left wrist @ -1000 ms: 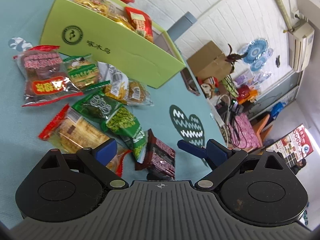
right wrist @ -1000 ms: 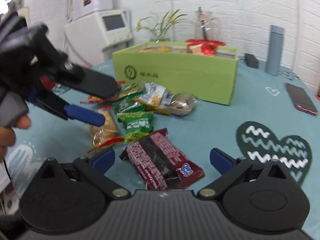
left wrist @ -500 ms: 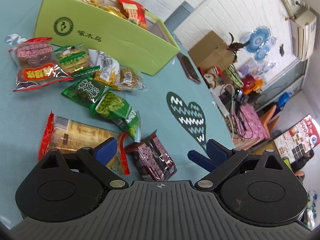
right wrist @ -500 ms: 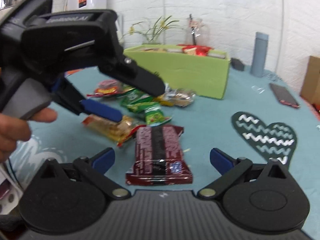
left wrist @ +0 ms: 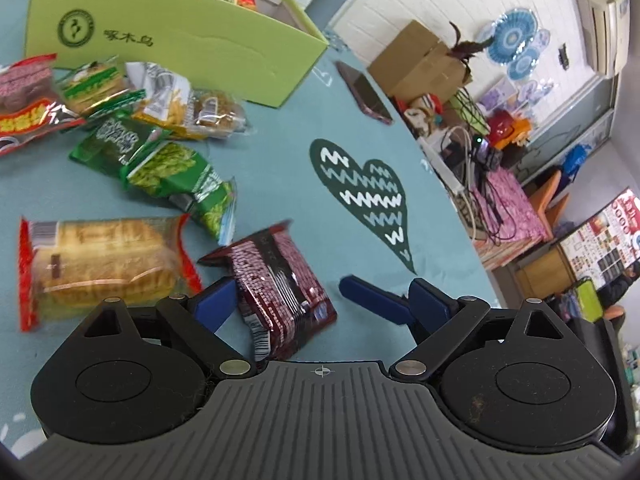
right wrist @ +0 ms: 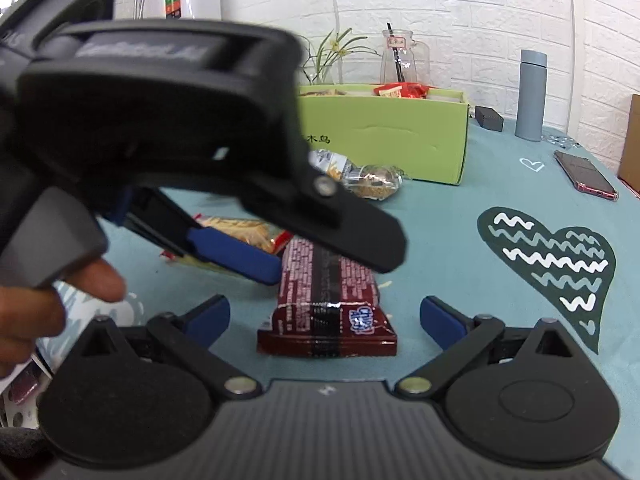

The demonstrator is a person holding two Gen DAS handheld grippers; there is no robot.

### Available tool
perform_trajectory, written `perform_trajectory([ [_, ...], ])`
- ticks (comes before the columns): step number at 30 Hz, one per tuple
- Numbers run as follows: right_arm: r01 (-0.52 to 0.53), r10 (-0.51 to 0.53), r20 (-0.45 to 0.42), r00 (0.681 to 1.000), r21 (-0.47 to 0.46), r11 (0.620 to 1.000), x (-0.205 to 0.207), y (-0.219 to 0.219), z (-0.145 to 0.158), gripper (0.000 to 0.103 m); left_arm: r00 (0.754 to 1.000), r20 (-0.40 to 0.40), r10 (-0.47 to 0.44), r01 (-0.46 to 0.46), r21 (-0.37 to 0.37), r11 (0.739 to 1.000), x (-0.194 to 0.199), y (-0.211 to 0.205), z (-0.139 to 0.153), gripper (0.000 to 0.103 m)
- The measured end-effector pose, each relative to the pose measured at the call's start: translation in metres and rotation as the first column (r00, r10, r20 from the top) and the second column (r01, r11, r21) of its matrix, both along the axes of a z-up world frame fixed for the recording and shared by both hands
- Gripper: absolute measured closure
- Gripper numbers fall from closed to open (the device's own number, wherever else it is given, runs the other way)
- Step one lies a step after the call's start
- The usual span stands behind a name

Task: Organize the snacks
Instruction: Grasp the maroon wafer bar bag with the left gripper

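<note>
A dark red snack pack (left wrist: 276, 280) (right wrist: 328, 304) lies flat on the teal tablecloth between the jaws of both grippers. My left gripper (left wrist: 320, 300) is open above it and shows from the side in the right wrist view (right wrist: 320, 256). My right gripper (right wrist: 325, 316) is open, its fingers either side of the pack's near end; one of its blue fingertips (left wrist: 372, 300) shows in the left wrist view. A green box (left wrist: 176, 36) (right wrist: 384, 136) holding snacks stands behind. Loose packs lie in front of it: a yellow biscuit pack (left wrist: 100, 264), green pea packs (left wrist: 176, 176), a red pack (left wrist: 24, 112).
A phone (left wrist: 364, 92) (right wrist: 584, 174) lies on the cloth to the right of the box. A grey flask (right wrist: 530, 94), a glass jar (right wrist: 404, 56) and a plant stand behind the box. A dark heart print (right wrist: 548, 256) marks the cloth. The table edge is at right.
Both grippers have moved in over the dark red pack, which now lies lengthwise between the right gripper's fingers. The left gripper has come lower and nearer. Both stay open.
</note>
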State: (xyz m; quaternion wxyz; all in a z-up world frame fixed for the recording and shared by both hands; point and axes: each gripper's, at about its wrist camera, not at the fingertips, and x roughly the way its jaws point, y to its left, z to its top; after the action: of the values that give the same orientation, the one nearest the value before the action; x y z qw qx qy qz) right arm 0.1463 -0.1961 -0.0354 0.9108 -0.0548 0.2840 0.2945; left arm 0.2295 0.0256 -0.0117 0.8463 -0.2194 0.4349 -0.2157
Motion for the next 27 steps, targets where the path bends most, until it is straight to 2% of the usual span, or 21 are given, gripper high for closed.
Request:
perform_trajectory([
  [6,0.015,-0.015,0.009,1.000,-0.009,1.000,0.000,-0.006,0.000,0.003,1.000,-0.006,0.007,-0.006,0.016,1.000,0.010,-0.006,-0.001,0.022],
  [12,0.051,-0.050,-0.015,0.999,0.066,0.997,0.006,-0.009,0.003,0.003,1.000,-0.021,0.019,-0.018,0.040,0.999,0.015,-0.003,-0.007,0.022],
  [15,0.070,-0.069,-0.022,0.997,0.051,0.996,0.010,-0.003,0.000,0.004,1.000,-0.017,0.003,-0.002,0.045,0.999,0.013,-0.004,-0.010,0.023],
  [17,0.080,-0.079,-0.024,0.997,0.033,0.996,0.014,0.001,-0.003,0.010,1.000,0.003,-0.015,0.015,0.071,0.997,0.011,-0.006,-0.009,0.032],
  [18,0.080,-0.080,-0.009,0.997,0.023,0.996,0.013,0.003,-0.002,0.032,0.999,0.010,-0.033,0.032,0.091,0.995,0.009,-0.009,-0.010,0.059],
  [19,0.081,-0.081,0.002,0.997,0.015,0.997,0.012,0.005,-0.001,0.038,0.999,0.003,-0.046,0.045,0.097,0.994,0.010,-0.011,-0.011,0.077],
  [21,0.094,-0.094,-0.010,0.996,0.011,0.995,0.012,0.007,0.001,0.038,0.999,0.008,-0.049,0.048,0.112,0.993,0.008,-0.010,-0.011,0.083],
  [24,0.097,-0.096,-0.031,0.995,0.023,0.995,0.014,0.004,0.007,0.038,0.999,0.001,-0.053,0.053,0.058,0.997,0.009,-0.003,-0.006,0.085],
  [27,0.106,-0.105,-0.018,0.994,0.042,0.994,0.013,0.001,0.020,0.038,0.998,0.032,-0.057,0.056,0.007,0.998,0.014,0.005,0.010,0.084],
])
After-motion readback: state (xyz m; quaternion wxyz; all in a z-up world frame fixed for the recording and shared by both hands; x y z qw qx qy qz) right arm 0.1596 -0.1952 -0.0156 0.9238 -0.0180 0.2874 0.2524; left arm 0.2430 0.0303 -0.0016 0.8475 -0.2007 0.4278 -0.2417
